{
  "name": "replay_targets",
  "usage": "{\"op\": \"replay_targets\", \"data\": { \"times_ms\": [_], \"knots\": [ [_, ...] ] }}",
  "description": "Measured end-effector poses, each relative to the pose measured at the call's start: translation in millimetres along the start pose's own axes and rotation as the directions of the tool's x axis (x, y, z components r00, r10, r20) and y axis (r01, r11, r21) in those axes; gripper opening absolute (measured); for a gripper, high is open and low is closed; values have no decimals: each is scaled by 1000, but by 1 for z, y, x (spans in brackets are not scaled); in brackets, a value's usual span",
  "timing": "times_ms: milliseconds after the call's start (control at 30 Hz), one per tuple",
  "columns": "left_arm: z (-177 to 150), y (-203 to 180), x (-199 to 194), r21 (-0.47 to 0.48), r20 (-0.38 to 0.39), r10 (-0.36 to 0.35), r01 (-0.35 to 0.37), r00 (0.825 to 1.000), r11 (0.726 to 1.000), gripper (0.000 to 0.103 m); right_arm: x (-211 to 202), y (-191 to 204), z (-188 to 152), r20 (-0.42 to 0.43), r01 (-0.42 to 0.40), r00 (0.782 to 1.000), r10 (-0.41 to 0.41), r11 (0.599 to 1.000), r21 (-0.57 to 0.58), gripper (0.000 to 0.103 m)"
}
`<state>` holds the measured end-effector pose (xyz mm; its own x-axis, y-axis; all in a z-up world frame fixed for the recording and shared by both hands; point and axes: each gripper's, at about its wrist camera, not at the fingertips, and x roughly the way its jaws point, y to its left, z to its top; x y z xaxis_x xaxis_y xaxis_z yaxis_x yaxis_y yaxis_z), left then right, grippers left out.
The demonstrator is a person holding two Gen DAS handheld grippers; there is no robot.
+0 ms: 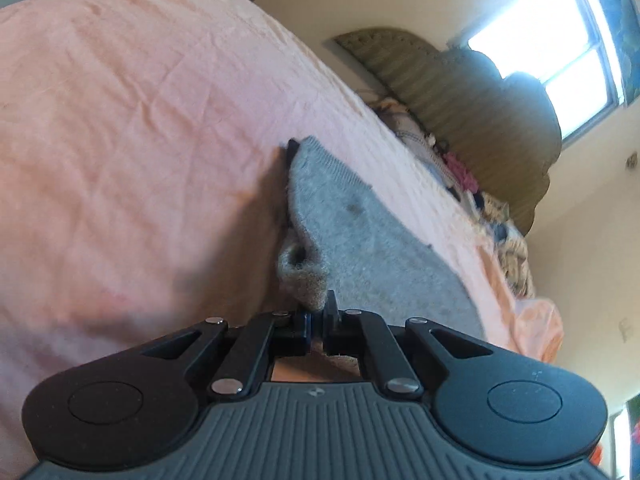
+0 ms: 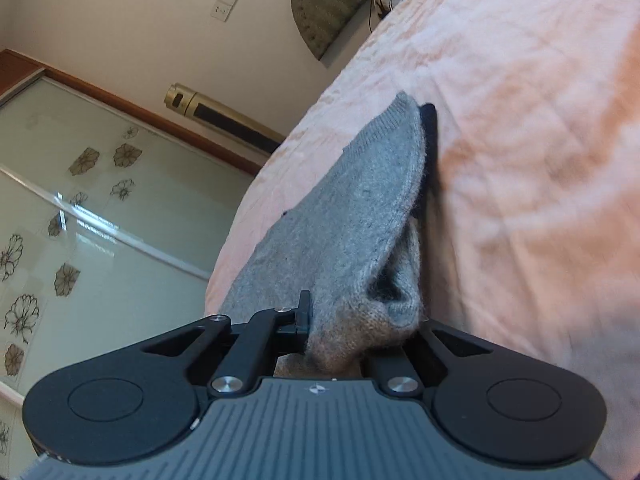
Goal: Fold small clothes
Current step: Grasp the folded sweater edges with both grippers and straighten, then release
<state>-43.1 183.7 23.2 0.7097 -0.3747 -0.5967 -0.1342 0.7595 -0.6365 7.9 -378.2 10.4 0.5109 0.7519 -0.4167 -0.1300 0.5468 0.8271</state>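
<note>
Both my grippers pinch grey knit garment: left gripper (image 1: 316,322) jaws clamp corner, right gripper (image 2: 360,332) jaws grip bunched edge. Garment (image 1: 372,240) mid-frame over pink bedsheet (image 1: 120,120). Fold step underway, I judge; next needs carrying held edge across evenly.

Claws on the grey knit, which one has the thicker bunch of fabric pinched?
The right claw: a fat wad of the grey knit fills its jaws, while the left claw nips only a small corner tip.
</note>
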Motion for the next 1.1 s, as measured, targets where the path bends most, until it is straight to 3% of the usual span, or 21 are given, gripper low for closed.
{"op": "replay_targets", "data": {
  "times_ms": [33, 133, 167, 233, 300, 367, 400, 433, 500, 567, 600, 633, 700, 733, 767, 800, 933, 1033, 1100],
  "knots": [
    [-4, 5, -2, 26, -24, 25, -25, 999, 999, 5, -4, -1, -7, -27, 31, 999, -31, 999, -13, 20],
    [7, 12, -10, 47, 22, 116, -116, 993, 992, 9, -15, 0, -1, -10, 145, 989, -146, 988, -54, 67],
    [17, 7, -14, 56, 66, 112, -116, 991, 992, 9, -20, 3, 10, 44, 163, 986, -161, 984, -71, 75],
    [39, -12, -15, 124, 165, 119, -140, 979, 982, 10, -20, 14, 36, 125, 195, 975, -181, 974, -114, 77],
    [66, -37, 4, 207, 216, 142, -188, 966, 960, 14, -4, 24, 73, 162, 214, 970, -184, 956, -198, 77],
    [91, -49, 41, 256, 221, 171, -227, 960, 940, 32, 24, 26, 107, 171, 267, 959, -227, 926, -266, 77],
    [102, -52, 63, 265, 218, 213, -268, 952, 926, 49, 42, 25, 124, 170, 306, 949, -265, 904, -299, 77],
    [112, -54, 90, 286, 202, 258, -309, 945, 907, 57, 57, 23, 137, 167, 340, 939, -301, 884, -319, 77],
    [127, -55, 133, 302, 156, 321, -355, 934, 885, 57, 92, 14, 158, 145, 416, 909, -390, 840, -348, 77],
    [132, -60, 161, 337, 104, 309, -325, 945, 883, 57, 120, 5, 169, 114, 459, 886, -449, 818, -347, 74],
    [133, -66, 170, 360, 89, 287, -299, 954, 884, 57, 129, 1, 171, 95, 456, 887, -453, 821, -343, 73],
    [130, -71, 178, 384, 81, 284, -293, 955, 875, 57, 135, 0, 169, 99, 442, 894, -438, 822, -359, 73],
    [126, -82, 191, 451, 94, 303, -311, 949, 837, 52, 144, 0, 167, 56, 377, 921, -386, 844, -381, 44],
    [125, -86, 196, 488, 97, 301, -309, 949, 816, 28, 147, -1, 168, 34, 362, 926, -377, 856, -370, 19],
    [125, -90, 198, 511, 81, 281, -282, 956, 812, 12, 149, 1, 167, 38, 363, 926, -376, 856, -368, 18],
    [127, -92, 197, 506, 62, 258, -253, 964, 825, 5, 148, 2, 167, 48, 358, 929, -367, 857, -370, 18],
    [132, -98, 181, 494, 166, 240, -291, 956, 819, 5, 123, 8, 171, 171, 318, 946, -275, 889, -328, 13],
    [129, -85, 199, 490, 155, 328, -361, 932, 794, 5, 136, -13, 174, 127, 365, 931, -342, 888, -279, 12],
    [120, -86, 197, 504, 205, 317, -378, 926, 777, 8, 138, -17, 165, 143, 362, 931, -335, 891, -274, 15]
  ]
}}
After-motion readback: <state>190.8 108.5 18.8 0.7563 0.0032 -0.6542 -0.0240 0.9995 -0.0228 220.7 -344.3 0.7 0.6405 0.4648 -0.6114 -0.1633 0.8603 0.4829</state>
